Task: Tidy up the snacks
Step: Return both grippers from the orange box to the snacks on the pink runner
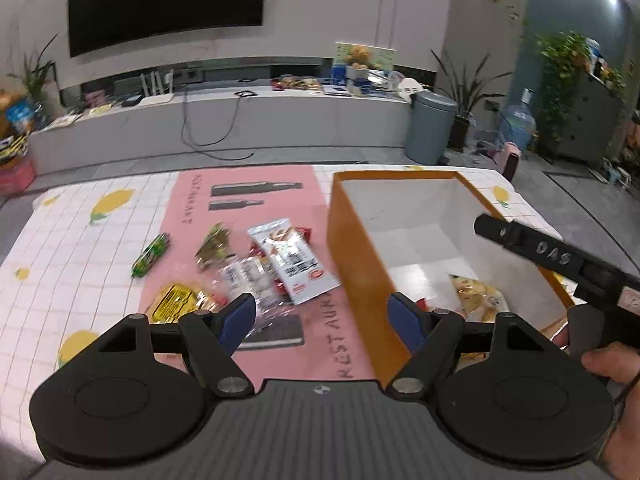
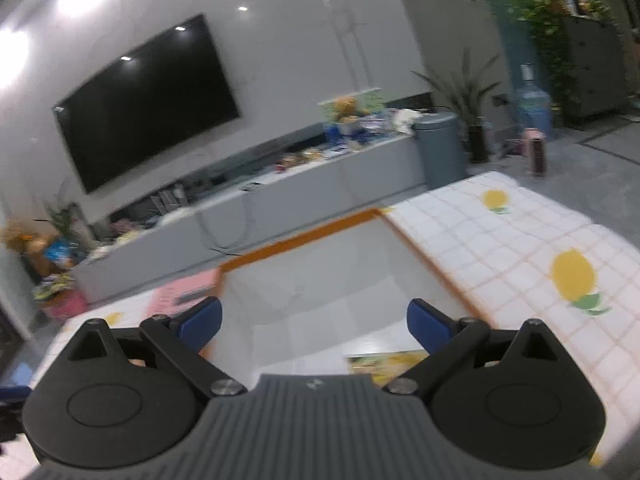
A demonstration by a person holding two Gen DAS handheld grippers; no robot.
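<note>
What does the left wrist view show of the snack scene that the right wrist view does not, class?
Only the left wrist view shows the loose snacks on the pink mat: a white packet, a green packet and a yellow packet. It also shows the right tongs' black body and the hand holding it.

Only the right wrist view shows the right tongs open over the box, with nothing between them.

Both show the orange box with a yellow snack bag inside, the lemon-print tablecloth, the television and the grey bin.
</note>
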